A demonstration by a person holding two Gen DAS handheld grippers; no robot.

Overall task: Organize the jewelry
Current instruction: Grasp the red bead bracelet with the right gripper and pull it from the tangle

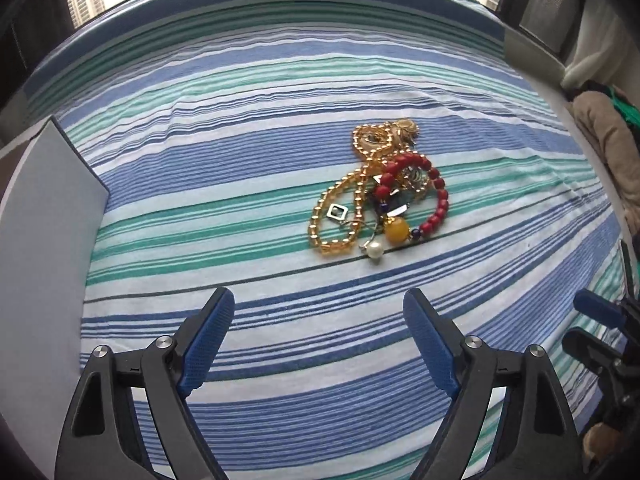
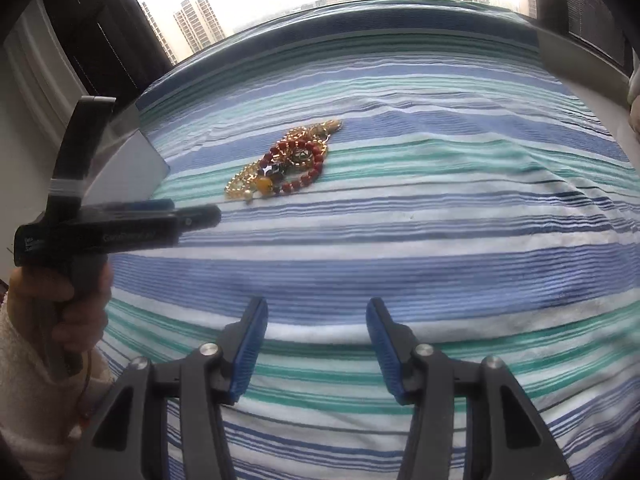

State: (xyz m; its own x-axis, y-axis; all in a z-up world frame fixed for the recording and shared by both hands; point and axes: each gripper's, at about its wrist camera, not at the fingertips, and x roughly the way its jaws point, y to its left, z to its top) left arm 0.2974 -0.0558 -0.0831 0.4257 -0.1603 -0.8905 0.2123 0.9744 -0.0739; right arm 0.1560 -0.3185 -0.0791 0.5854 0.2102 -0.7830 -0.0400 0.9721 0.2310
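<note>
A tangled heap of jewelry [image 1: 376, 192] lies on the striped bedspread [image 1: 280, 360]: a gold bead chain [image 1: 340, 216], a red bead bracelet [image 1: 424, 188], an amber bead [image 1: 397, 232] and a white pearl [image 1: 375, 249]. My left gripper [image 1: 319, 304] hovers just short of the heap, jaws wide apart and empty. In the right wrist view the same heap [image 2: 284, 164] sits farther off. My right gripper [image 2: 317, 312] stands open with only cloth between its blue pads. The left gripper [image 2: 196, 210] shows at the left there, side-on, held by a hand [image 2: 68, 300].
A grey flat box or board [image 1: 44, 240] lies at the left of the bed, also visible as the grey box [image 2: 136, 160]. Beige clothing [image 1: 608, 140] is piled at the right edge. Windows with tower blocks lie beyond the bed's far edge. The right gripper's tips [image 1: 596, 320] show at right.
</note>
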